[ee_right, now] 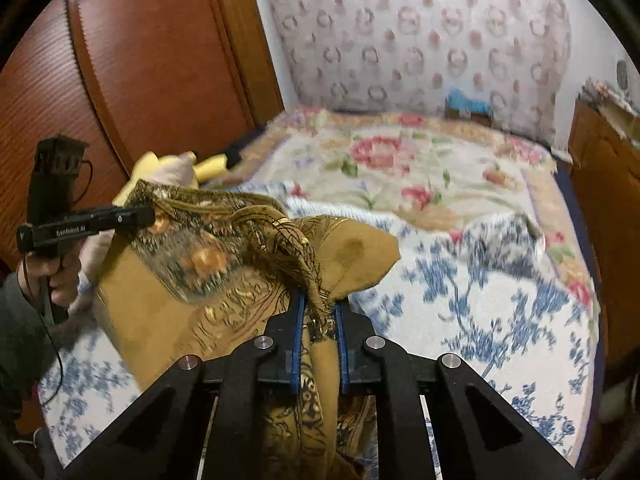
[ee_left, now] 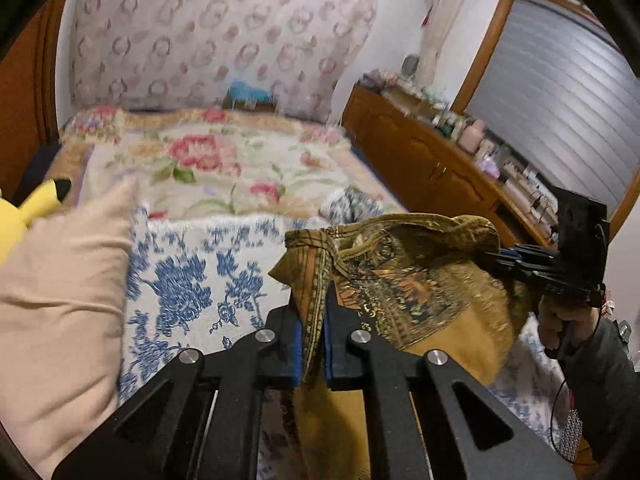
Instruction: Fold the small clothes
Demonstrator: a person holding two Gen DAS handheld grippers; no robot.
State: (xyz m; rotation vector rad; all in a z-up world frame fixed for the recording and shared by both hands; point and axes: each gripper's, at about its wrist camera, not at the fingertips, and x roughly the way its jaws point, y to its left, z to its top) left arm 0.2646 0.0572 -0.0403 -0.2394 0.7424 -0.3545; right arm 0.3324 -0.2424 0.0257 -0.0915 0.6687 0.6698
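Right wrist view: left tool (ee_right: 140,216) reads "GenRobot AI".

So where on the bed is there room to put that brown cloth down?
The widest free patch is the blue-flowered cover, between the held brown cloth and the wooden cabinet. The pink-flowered blanket behind it also looks bare. It is crowded by the beige pillow and yellow plush toy.

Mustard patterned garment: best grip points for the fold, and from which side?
Take the patterned border edge, one gripper at each end, coming in from the sides. Both already do: left gripper and right gripper pinch the bunched hem of the mustard garment, which sags between them above the blue floral bedspread.
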